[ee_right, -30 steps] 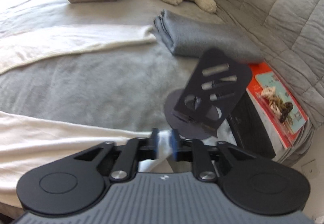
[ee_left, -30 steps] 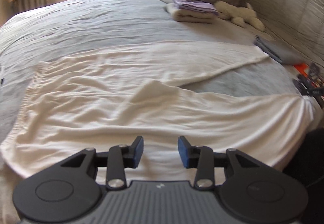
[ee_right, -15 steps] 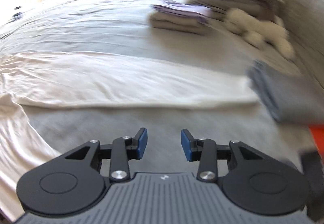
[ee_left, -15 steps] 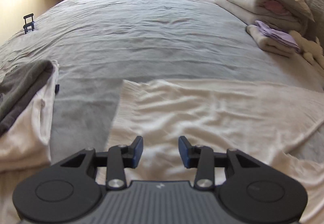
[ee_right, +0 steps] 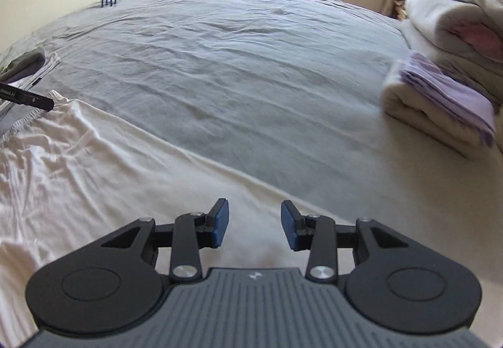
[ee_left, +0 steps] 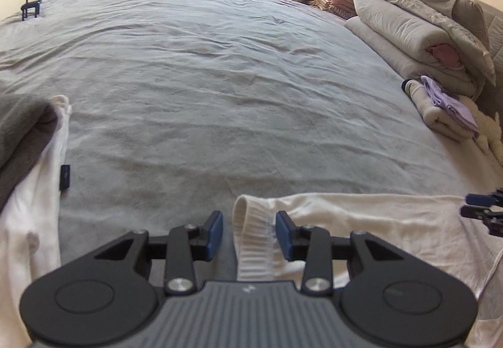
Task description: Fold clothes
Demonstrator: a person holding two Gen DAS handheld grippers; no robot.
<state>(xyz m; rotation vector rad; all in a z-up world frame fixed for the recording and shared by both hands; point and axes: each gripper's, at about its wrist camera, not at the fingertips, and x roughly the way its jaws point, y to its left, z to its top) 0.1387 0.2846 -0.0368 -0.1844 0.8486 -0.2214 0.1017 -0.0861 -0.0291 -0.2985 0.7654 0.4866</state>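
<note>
Left gripper (ee_left: 249,233): half open, ribbed waistband (ee_left: 253,241) of cream trousers (ee_left: 377,222) between its pads, not pressed.
Right gripper (ee_right: 254,227): jaws just opened, half apart, empty, above the cream cloth.

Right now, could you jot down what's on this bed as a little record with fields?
surface: grey bed sheet
garment being folded: cream clothing spread flat, ribbed cuff between the left claw's tips
left claw: open, not pressing the cuff
right claw: open over the cream cloth, holding nothing
folded already: cream and lilac stack
far side: piled quilts
</note>
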